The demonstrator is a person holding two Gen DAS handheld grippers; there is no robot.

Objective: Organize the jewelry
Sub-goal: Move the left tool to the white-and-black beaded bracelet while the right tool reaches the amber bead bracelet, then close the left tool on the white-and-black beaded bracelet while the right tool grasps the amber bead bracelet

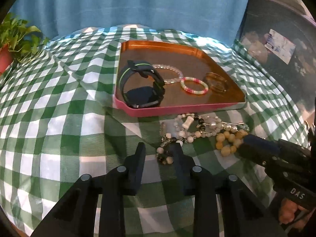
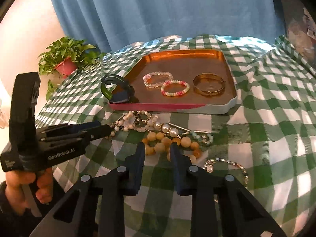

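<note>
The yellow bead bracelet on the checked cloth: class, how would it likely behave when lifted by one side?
The yellow bead bracelet lies in an uneven, kinked loop, so it is probably strung and floppy, and would sag. Its beads look round and chunky, so it may feel fairly heavy and slide between pads. It touches the pearl strand, which might drag along.

text: "DAS" on right claw [image 1: 254, 144] | "GenRobot.AI" on left claw [image 2: 102, 128]
</note>
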